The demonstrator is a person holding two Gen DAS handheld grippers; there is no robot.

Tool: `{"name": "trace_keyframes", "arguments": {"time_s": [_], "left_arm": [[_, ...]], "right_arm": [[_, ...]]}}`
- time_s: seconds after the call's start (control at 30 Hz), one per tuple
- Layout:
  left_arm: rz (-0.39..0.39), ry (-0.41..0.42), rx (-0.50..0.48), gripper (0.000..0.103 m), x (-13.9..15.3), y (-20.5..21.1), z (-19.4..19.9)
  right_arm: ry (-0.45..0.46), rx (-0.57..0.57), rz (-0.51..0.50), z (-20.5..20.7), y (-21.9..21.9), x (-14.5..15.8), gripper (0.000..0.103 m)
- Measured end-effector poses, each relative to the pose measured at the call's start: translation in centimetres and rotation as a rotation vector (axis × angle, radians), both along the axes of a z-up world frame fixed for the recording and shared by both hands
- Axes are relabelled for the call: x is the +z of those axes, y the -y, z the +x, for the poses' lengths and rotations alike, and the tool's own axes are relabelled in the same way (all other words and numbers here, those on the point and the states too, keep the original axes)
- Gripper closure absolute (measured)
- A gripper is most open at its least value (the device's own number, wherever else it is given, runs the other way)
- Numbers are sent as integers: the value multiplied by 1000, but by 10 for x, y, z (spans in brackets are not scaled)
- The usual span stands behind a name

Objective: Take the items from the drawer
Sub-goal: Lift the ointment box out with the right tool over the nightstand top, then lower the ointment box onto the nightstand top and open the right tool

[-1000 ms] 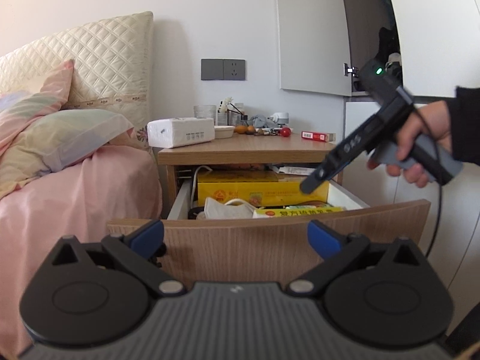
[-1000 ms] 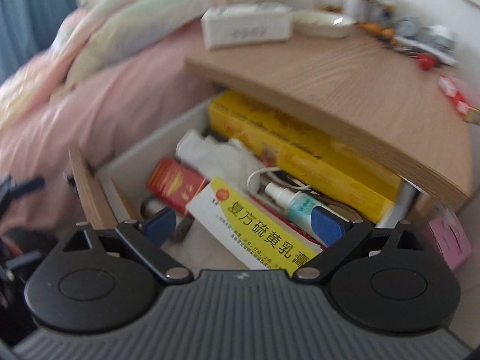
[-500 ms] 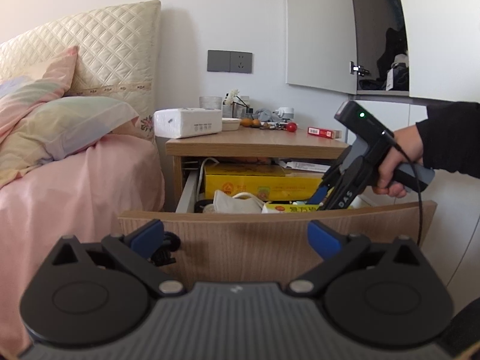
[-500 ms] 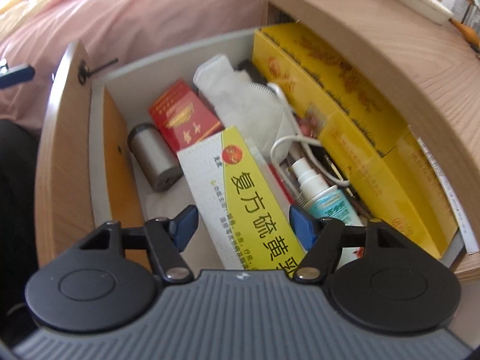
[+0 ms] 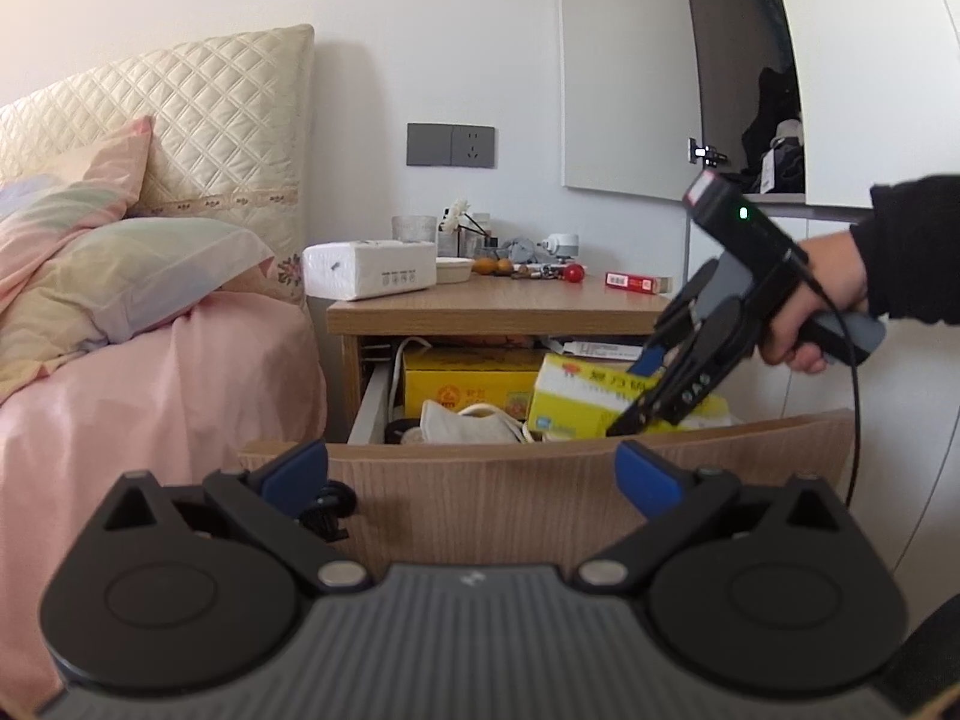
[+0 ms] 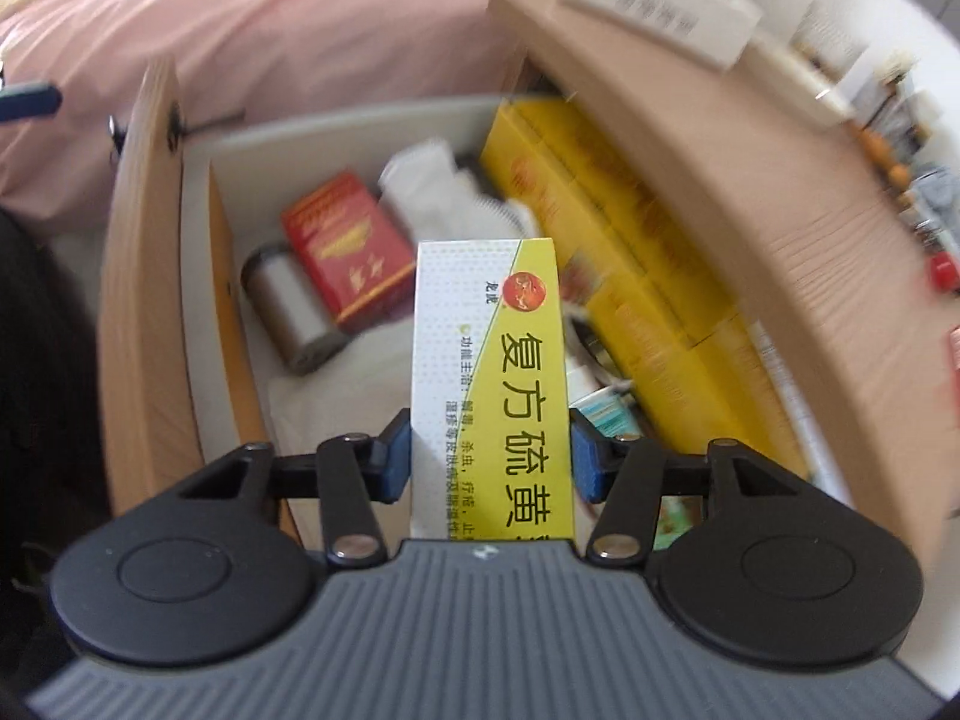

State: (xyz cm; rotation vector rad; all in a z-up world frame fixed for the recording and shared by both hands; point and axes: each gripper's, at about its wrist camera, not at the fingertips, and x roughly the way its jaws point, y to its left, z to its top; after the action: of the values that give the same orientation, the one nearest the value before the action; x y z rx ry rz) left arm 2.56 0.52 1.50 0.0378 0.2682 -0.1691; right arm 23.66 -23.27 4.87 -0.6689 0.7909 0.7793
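Observation:
The nightstand drawer is pulled out. My right gripper is shut on a yellow-and-white medicine box, which is tilted up above the drawer's contents. Left in the drawer are a red box, a silver cylinder, a white face mask, a long yellow carton and a small spray bottle. My left gripper is open in front of the drawer's wooden front, holding nothing.
A bed with pink sheet and pillows stands left of the nightstand. On the nightstand top are a tissue pack, a red box and small items. A person's hand holds the right gripper. White cabinets stand at right.
My right gripper has shut on the yellow-and-white box and raised it from lying flat in the drawer. The left gripper has stayed open in front of the drawer.

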Motion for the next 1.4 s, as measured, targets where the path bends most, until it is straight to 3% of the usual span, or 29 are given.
{"name": "trace_keyframes", "arguments": {"time_s": [0.2, 0.27, 0.47, 0.57, 0.7, 0.97, 1.17, 1.27, 1.33, 1.4], "left_arm": [[-22, 22, -42, 0, 3, 8, -11], [-20, 25, -40, 0, 3, 8, -12], [-22, 29, -34, 0, 3, 6, -12], [-27, 28, -31, 0, 3, 4, -12], [-37, 26, -25, 0, 2, 0, -10], [-57, 33, -9, 0, 2, -11, -4], [-40, 48, -25, 0, 2, -8, -6], [-46, 69, -31, 0, 3, -9, -9], [-47, 80, -34, 0, 4, -9, -11], [-37, 80, -31, 0, 4, -6, -11]], "right_arm": [[137, -4, 25, -7, 0, 55, 48], [210, -34, 54, -4, -16, 54, 48], [362, -256, 203, 51, -32, 77, 48], [333, -366, 260, 91, -30, 78, 48], [302, -429, 282, 127, -25, 64, 48], [244, -478, 308, 157, -20, 39, 48], [200, -524, 380, 158, -10, 35, 47], [230, -547, 380, 148, -9, 42, 36], [280, -552, 377, 135, -10, 52, 16], [316, -563, 387, 120, -8, 64, 17]]}}
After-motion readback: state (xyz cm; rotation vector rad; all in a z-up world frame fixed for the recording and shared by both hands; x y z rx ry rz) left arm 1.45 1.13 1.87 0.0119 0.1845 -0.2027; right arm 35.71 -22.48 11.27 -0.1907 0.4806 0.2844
